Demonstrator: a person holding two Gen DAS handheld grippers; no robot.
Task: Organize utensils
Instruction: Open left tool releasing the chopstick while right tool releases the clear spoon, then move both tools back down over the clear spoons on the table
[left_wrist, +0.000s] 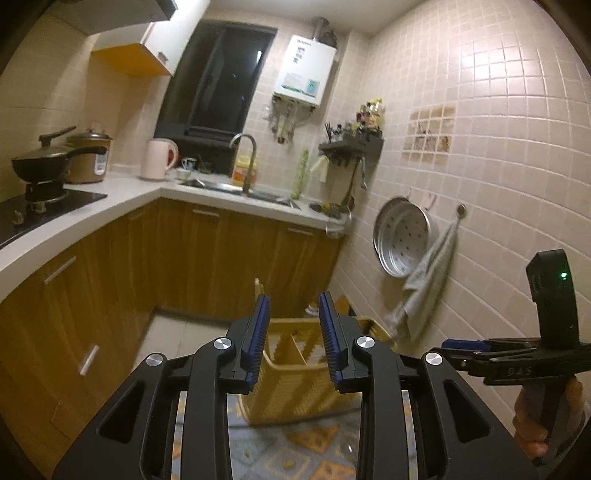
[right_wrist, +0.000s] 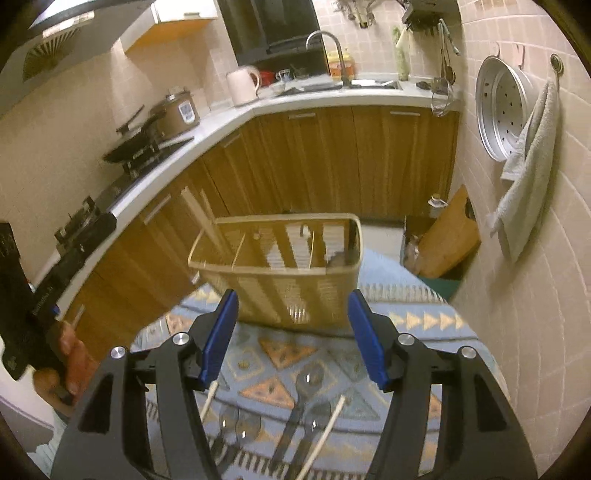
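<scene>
A yellow wicker-look utensil basket (right_wrist: 295, 288) with inner dividers stands on a patterned cloth (right_wrist: 399, 295); chopsticks (right_wrist: 201, 214) lean out of its left compartment. It also shows in the left wrist view (left_wrist: 295, 391). On the cloth nearer me lie black-handled spoons (right_wrist: 306, 384) and loose chopsticks (right_wrist: 328, 432). My right gripper (right_wrist: 291, 299) is open and empty above them, in front of the basket. My left gripper (left_wrist: 293, 302) is open and empty above the basket. The right gripper shows in the left wrist view (left_wrist: 458, 345).
Wooden cabinets (right_wrist: 332, 158) and a white L-shaped counter (left_wrist: 122, 199) with stove, pan (left_wrist: 48, 162), rice cooker, kettle (left_wrist: 159, 158) and sink lie beyond. A tiled wall on the right holds a metal steamer tray (right_wrist: 502, 110) and towel (right_wrist: 528, 173). A cutting board (right_wrist: 447, 236) leans below.
</scene>
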